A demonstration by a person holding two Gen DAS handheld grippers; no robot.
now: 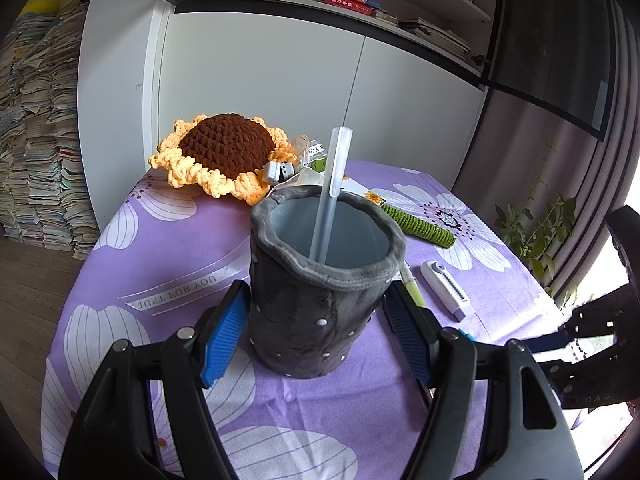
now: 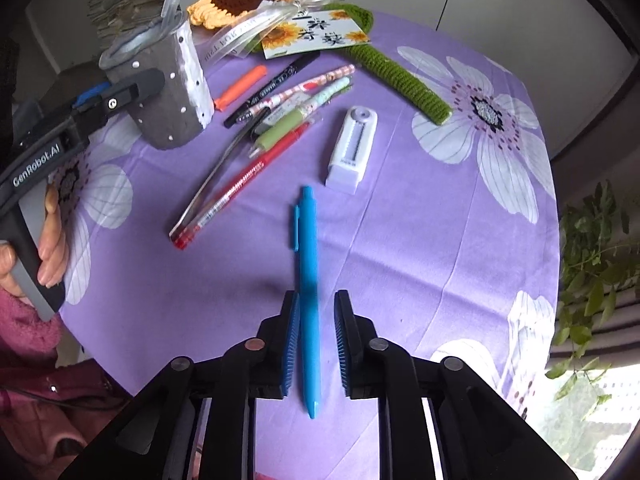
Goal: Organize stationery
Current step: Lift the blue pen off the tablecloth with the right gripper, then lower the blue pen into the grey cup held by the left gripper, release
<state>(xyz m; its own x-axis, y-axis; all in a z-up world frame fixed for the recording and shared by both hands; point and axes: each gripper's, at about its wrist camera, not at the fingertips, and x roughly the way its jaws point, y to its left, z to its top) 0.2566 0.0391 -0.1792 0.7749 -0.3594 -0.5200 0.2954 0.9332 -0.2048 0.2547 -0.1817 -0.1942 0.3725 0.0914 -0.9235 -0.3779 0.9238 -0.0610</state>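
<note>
A grey plush pen holder stands upright on the purple flowered cloth. My left gripper is shut on it, one blue pad against each side. One translucent pen leans inside the holder. In the right wrist view a blue pen lies lengthwise between the pads of my right gripper, which is open, with a gap beside the pen. Farther off lie several pens, including a red pen and an orange marker, beside the holder.
A white correction-tape case lies right of the pens. A crochet sunflower with a green stem, ribbon and card fills the table's far side. A hand holds the left gripper's handle. A plant stands past the right edge.
</note>
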